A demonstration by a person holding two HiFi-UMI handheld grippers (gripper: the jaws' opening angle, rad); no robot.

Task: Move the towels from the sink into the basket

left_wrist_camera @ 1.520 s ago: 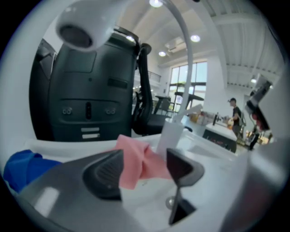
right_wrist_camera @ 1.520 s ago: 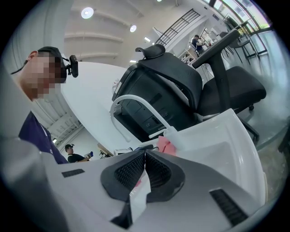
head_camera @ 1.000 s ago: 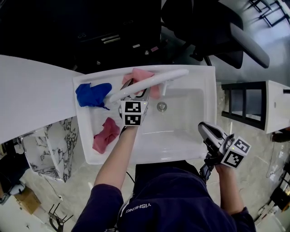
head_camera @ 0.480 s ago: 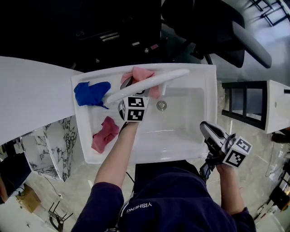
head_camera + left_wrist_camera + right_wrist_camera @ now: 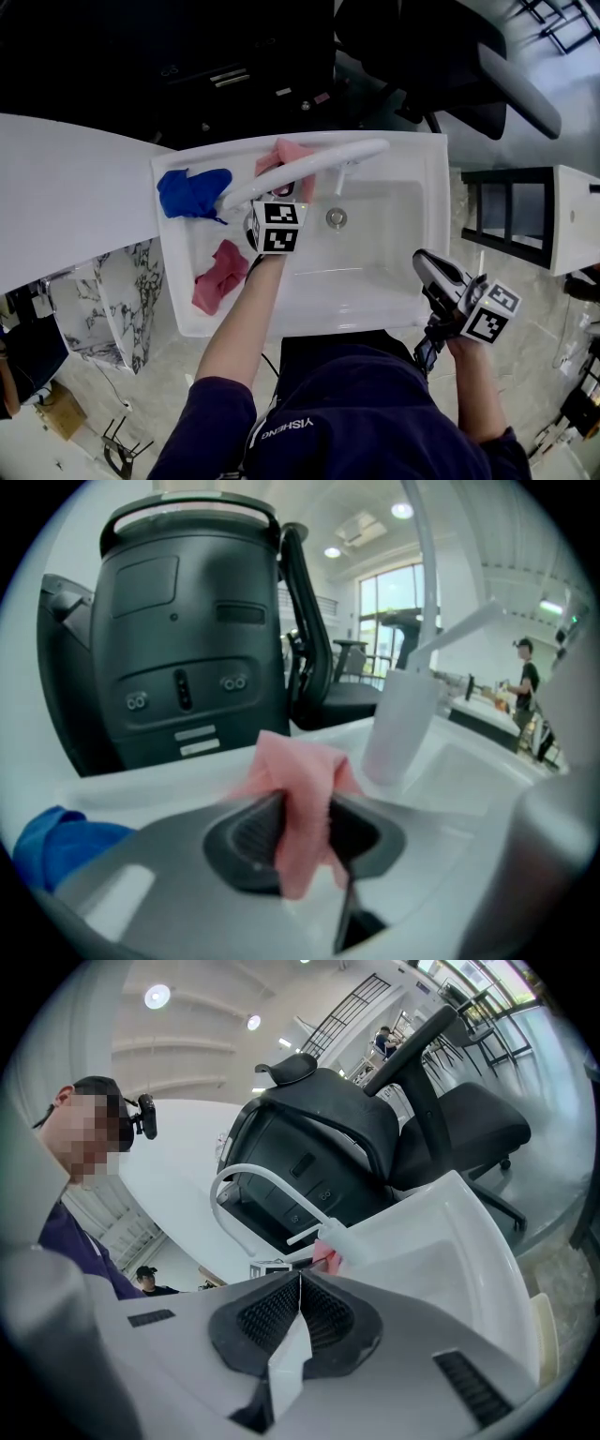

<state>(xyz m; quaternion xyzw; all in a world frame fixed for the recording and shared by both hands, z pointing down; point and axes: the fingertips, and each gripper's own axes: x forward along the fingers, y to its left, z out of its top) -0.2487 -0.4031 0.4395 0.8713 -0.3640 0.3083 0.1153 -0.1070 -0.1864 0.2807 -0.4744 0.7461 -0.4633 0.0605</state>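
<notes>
Head view: blue towel [image 5: 192, 192] and dark pink towel [image 5: 217, 277] seen lying in white sink [image 5: 412, 178]. Light pink towel [image 5: 300, 789] pinched at back rim by left gripper [image 5: 302, 829], jaws just closed onto it. Right gripper [image 5: 424, 262] held shut, empty, outside sink.

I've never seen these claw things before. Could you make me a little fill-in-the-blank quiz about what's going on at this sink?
1. The ____ claw grips the pale pink towel between its pads.
2. The right claw is ____, with nothing in it.
3. The towel nearest the sink's rear left corner is ____.
4. In all, ____ towels lie on the sink.
Missing words: left (the left claw has just been closing on the towel); shut; blue; three.
</notes>
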